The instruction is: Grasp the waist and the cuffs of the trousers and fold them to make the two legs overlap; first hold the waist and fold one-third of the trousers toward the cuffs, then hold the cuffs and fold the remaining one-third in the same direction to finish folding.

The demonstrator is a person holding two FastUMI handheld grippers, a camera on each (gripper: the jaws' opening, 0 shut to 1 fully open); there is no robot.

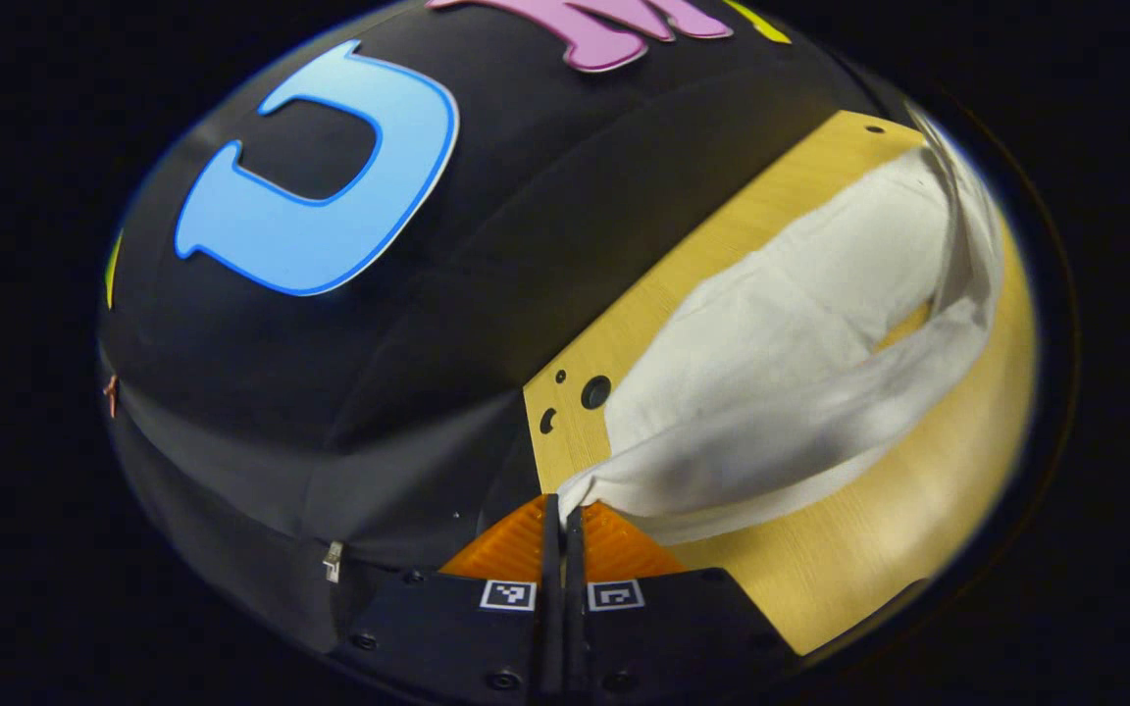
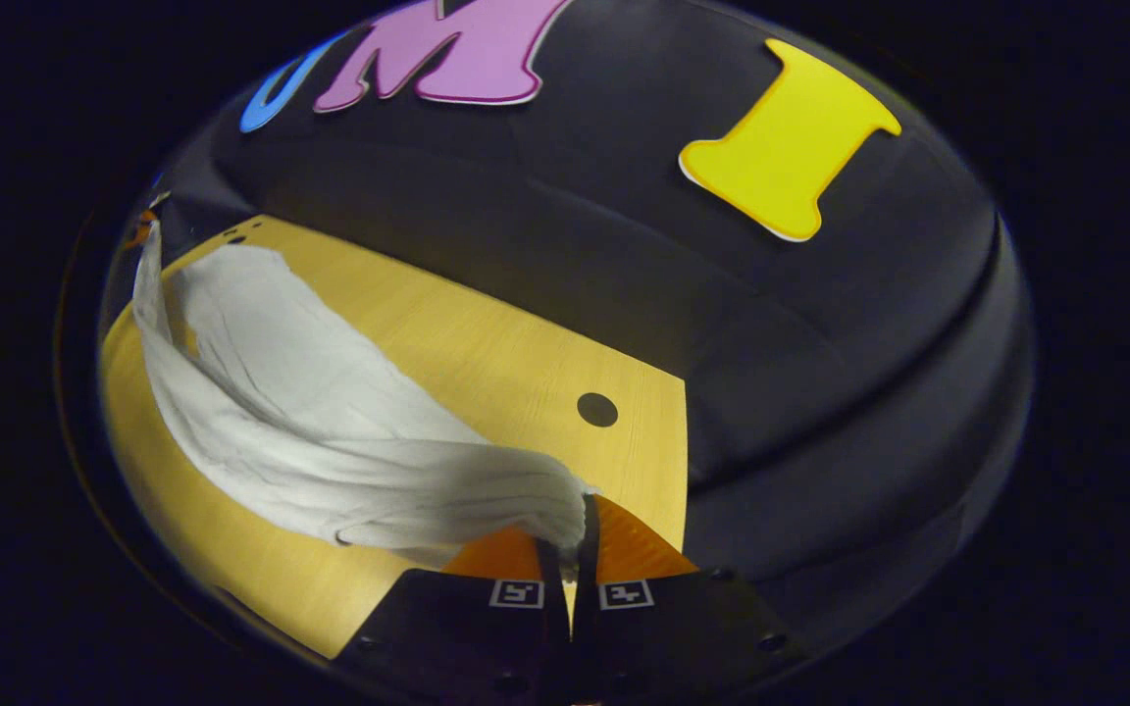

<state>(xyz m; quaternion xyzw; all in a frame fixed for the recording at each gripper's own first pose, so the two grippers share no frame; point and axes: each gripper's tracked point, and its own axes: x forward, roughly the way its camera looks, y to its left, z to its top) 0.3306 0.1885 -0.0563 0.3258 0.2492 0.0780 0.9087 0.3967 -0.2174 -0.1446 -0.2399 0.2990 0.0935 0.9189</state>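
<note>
In the left gripper view, the left gripper point(image 1: 562, 520) sits nearest, its two fingers pressed together on a bunched edge of the trousers point(image 1: 781, 333), pinching the cloth just off the near corner of the table point(image 1: 879, 549). The trousers are white, soft and creased. From that pinch a lifted band of fabric runs away above the tabletop, while the wider part lies spread on the wood beyond it, toward the table's far end.

In the right gripper view, the right gripper point(image 2: 573, 534) likewise has its fingers closed on a gathered fold of the trousers point(image 2: 300, 412), close to the table point(image 2: 487, 363) edge that meets the black booth wall. The cloth fans out from the pinch across the yellow wooden top, a raised strip curving along the side away from the wall. Round dark holes point(image 2: 597, 409) mark the tabletop beside the pinched fold.
</note>
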